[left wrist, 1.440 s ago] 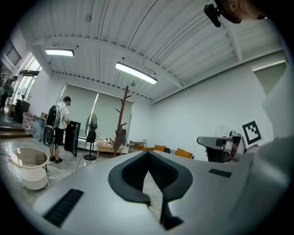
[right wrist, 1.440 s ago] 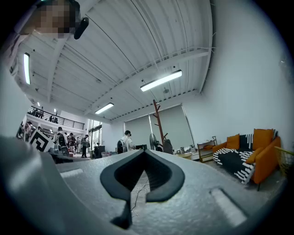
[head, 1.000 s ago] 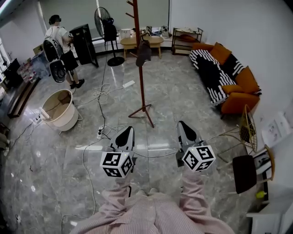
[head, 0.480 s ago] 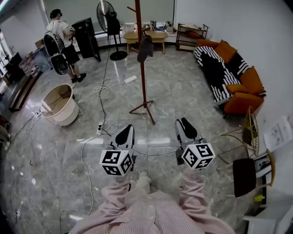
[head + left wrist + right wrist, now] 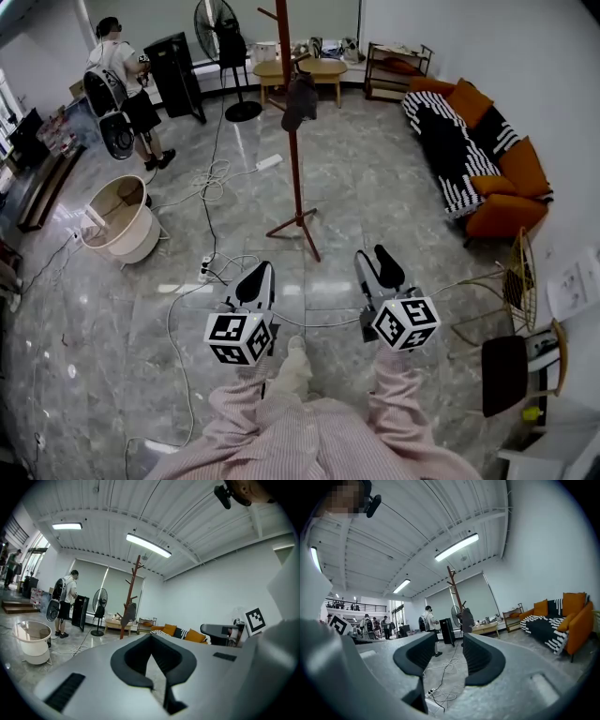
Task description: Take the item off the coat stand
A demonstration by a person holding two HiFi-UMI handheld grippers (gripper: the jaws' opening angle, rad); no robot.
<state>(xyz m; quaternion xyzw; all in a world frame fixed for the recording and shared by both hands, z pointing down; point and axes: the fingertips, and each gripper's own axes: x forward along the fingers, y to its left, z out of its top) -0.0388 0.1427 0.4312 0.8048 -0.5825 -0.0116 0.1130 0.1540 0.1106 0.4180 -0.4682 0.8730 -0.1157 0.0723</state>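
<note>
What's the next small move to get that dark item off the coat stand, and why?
Probably step closer: the dark item hangs on the coat stand, well beyond both tongs. The right tongs are opening with nothing between them; the left tongs are shut.

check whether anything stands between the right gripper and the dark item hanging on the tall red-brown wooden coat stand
Nothing visible does. Bare grey marble floor lies between the right gripper, its jaws opening and empty, and the dark hanging item on the red-brown wooden coat stand. The white cables lie off left.
</note>
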